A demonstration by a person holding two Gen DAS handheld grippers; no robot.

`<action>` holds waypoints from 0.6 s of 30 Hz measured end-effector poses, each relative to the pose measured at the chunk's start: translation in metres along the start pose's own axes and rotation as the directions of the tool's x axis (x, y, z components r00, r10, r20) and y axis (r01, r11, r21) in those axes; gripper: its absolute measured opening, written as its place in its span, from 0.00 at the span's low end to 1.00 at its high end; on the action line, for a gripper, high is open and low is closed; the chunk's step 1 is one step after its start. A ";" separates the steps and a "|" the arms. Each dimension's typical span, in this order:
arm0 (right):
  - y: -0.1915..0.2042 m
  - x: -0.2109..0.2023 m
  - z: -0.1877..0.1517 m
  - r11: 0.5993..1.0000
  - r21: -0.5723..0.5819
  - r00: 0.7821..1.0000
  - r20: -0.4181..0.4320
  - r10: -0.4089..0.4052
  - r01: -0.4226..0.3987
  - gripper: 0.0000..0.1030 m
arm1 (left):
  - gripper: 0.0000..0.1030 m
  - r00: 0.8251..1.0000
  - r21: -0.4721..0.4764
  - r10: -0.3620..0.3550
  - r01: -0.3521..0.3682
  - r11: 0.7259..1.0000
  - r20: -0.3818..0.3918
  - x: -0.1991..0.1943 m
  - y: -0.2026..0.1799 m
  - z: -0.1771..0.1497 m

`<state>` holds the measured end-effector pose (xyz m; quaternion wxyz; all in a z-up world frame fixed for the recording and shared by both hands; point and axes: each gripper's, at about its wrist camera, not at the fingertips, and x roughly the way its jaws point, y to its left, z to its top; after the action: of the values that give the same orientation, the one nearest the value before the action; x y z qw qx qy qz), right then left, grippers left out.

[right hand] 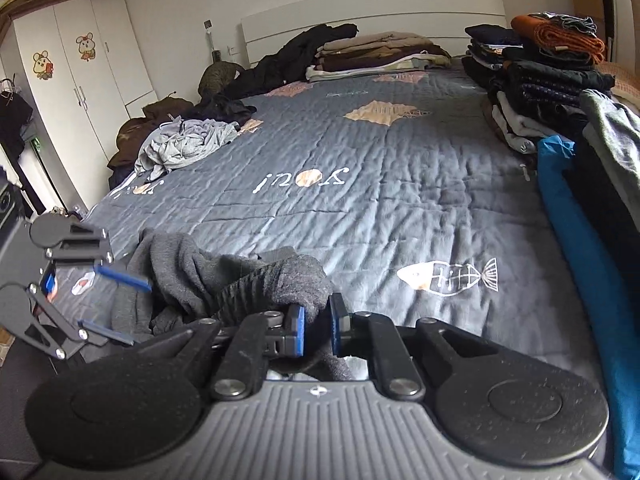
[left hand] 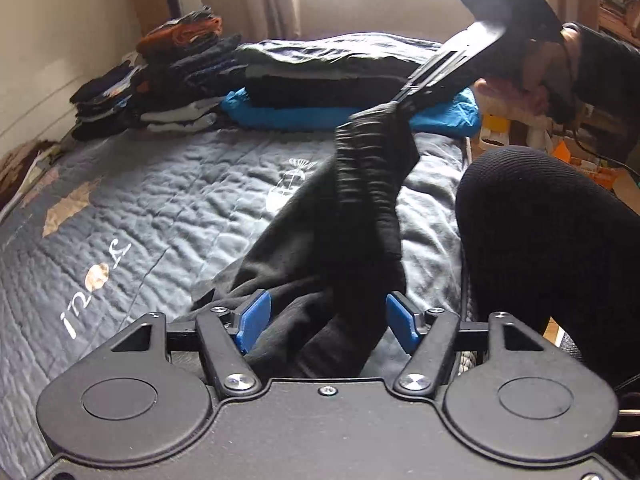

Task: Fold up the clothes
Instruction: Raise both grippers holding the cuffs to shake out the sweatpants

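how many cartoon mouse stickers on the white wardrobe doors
2. One cartoon mouse sticker is on the left door of the white wardrobe; the other sits higher on the next door. More may be hidden out of frame.

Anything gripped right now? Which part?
Right gripper is shut on the dark garment at its ribbed edge, lifting it off the bed. Left gripper is open, holding nothing.

Quilted bed (right hand: 360, 200): folded stacks (right hand: 540, 76), grey heap (right hand: 188, 144), dark garment (left hand: 320, 240).
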<state>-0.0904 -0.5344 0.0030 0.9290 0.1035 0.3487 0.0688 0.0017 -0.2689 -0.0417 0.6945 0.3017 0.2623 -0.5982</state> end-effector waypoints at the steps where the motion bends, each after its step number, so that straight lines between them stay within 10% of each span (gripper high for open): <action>1: 0.001 -0.004 -0.003 1.000 -0.003 1.000 0.000 -0.003 0.003 0.11 | 0.62 0.999 -0.020 -0.019 0.018 1.000 -0.027 0.002 0.004 -0.002; 8: 0.001 -0.005 -0.007 1.000 -0.001 1.000 0.020 -0.015 0.015 0.11 | 0.62 0.977 -0.118 -0.101 0.080 0.990 -0.189 0.026 0.024 -0.029; 13: 0.004 -0.007 -0.010 1.000 -0.025 1.000 0.018 -0.006 0.007 0.11 | 0.62 0.965 -0.398 -0.204 0.124 0.909 -0.165 0.041 0.073 -0.046; 18: 0.003 -0.005 -0.012 1.000 -0.020 1.000 0.008 -0.011 0.011 0.12 | 0.51 0.953 -0.486 -0.271 0.175 0.856 -0.134 0.064 0.074 -0.053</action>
<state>-0.1018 -0.5311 -0.0019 0.9317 0.0924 0.3448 0.0667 0.0845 -0.2655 -0.1168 0.6427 0.1500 0.5000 -0.5607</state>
